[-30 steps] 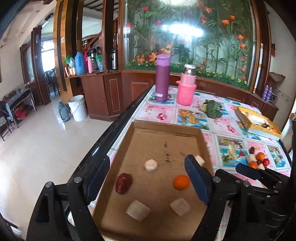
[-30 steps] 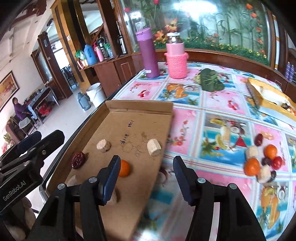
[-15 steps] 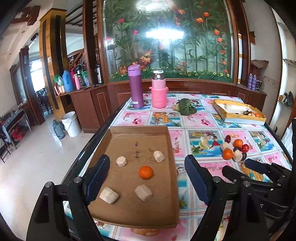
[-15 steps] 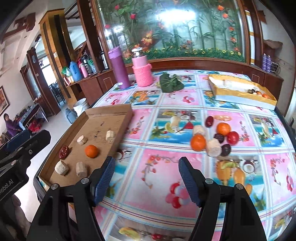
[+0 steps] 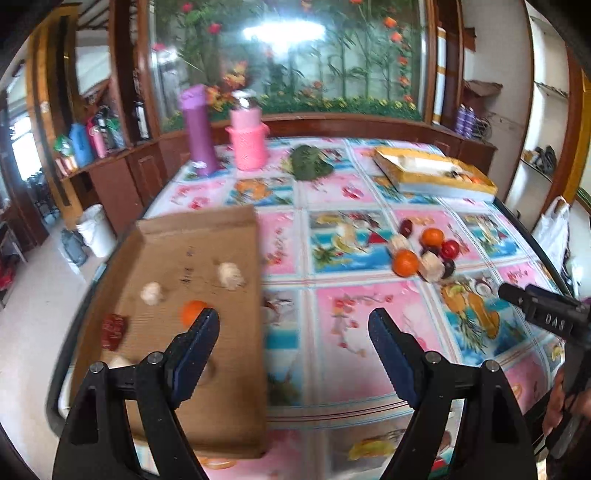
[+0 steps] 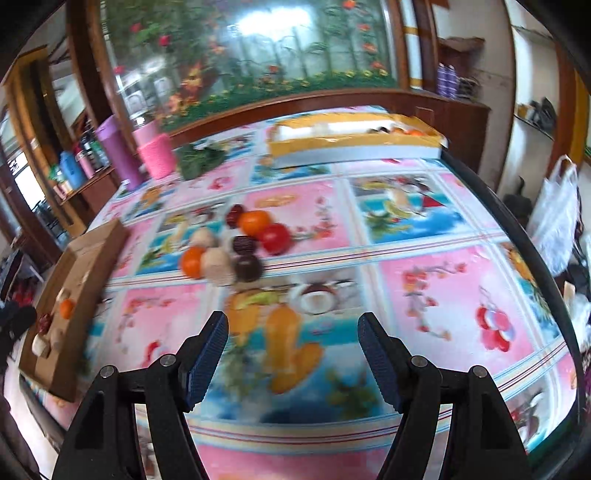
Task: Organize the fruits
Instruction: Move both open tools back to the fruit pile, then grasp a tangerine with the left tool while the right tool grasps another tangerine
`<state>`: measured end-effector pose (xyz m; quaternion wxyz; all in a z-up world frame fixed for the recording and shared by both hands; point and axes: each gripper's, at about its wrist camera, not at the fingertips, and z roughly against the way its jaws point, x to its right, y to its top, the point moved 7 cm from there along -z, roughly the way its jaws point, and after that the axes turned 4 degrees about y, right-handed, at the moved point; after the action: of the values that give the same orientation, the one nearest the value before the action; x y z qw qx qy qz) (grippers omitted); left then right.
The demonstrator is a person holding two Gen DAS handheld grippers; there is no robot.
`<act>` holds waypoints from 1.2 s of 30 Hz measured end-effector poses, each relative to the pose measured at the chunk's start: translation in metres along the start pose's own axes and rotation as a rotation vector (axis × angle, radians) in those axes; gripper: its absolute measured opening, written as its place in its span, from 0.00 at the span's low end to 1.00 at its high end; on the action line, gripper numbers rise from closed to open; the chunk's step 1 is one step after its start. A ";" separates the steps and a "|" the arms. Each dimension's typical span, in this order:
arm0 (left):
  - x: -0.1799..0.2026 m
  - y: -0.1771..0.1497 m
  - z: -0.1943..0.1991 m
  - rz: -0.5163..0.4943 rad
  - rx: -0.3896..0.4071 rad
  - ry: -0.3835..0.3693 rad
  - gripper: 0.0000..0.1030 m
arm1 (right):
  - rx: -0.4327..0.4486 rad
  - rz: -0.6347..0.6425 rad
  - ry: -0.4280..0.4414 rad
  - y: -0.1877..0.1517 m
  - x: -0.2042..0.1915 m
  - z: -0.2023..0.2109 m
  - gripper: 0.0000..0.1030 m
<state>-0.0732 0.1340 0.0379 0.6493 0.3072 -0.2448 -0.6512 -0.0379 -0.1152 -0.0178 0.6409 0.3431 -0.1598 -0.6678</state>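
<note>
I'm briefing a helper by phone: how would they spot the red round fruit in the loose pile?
Find the table with the pink fruit-print cloth, then the loose fruit pile near its middle. The red fruit sits at the pile's right edge beside an orange; it is the only bright, glossy red piece there.

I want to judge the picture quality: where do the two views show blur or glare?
Left wrist view: the brown cardboard tray and round orange fruit smear with motion; the glass wall panel glares white. Right wrist view: the fruit pile and flowered tablecloth blur; straight edges bend.
</note>
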 end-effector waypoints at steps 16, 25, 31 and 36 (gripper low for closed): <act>0.077 0.026 -0.105 0.041 -0.171 -0.209 0.79 | -0.084 -0.028 0.098 0.067 -0.002 -0.078 0.74; 0.095 0.028 -0.127 0.023 -0.198 -0.310 0.49 | -0.127 0.087 0.128 0.071 -0.036 -0.126 0.59; 0.108 0.033 -0.135 0.024 -0.194 -0.355 0.49 | -0.111 0.043 0.167 0.076 -0.022 -0.123 0.52; 0.122 0.035 -0.137 -0.023 -0.169 -0.347 0.49 | -0.107 0.007 0.196 0.076 -0.017 -0.119 0.50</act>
<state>0.0540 0.0223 -0.0418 0.6132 0.1375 -0.2941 -0.7202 0.0968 -0.0815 -0.0487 0.6733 0.3714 -0.0619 -0.6363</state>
